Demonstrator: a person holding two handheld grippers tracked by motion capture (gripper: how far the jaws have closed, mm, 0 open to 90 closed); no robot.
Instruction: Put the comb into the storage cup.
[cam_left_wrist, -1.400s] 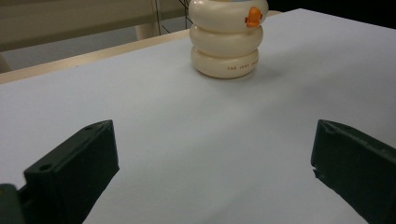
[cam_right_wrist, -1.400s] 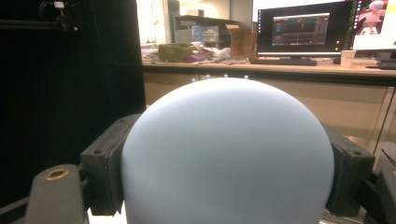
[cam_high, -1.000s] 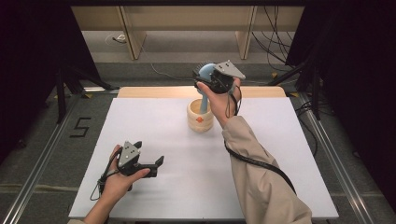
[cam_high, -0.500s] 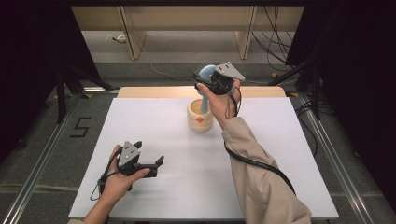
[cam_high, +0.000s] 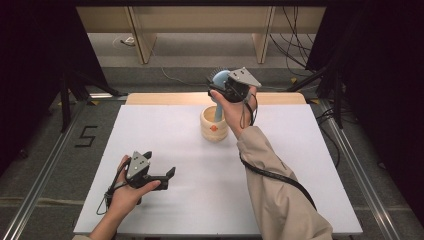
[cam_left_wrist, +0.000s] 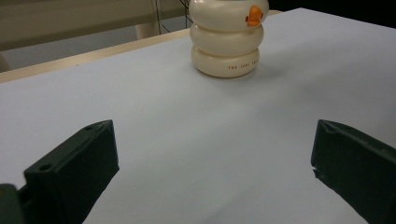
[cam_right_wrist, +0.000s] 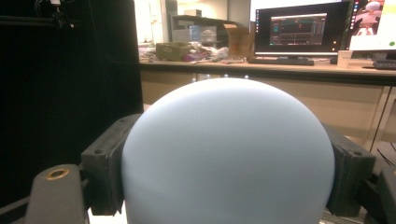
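A cream ringed cup (cam_high: 214, 127) with a small orange duck mark stands at the back middle of the white table top (cam_high: 300, 165). A light blue tool with a round head (cam_high: 218, 78) stands in the cup on its thin handle. My right gripper (cam_high: 220, 86) is raised above the cup and shut on that round head; in the right gripper view the blue head (cam_right_wrist: 229, 154) sits between both jaws. My left gripper (cam_high: 169, 176) rests low on the table at the front left, open, nothing between its jaws. In the left gripper view the cup (cam_left_wrist: 229, 42) stands far ahead of the left gripper (cam_left_wrist: 212, 163).
A wooden strip (cam_high: 165, 98) runs along the table's far edge, with shelving legs and cables on the floor behind. Dark stands flank both sides. A desk with a monitor (cam_right_wrist: 299, 30) shows far off in the right gripper view.
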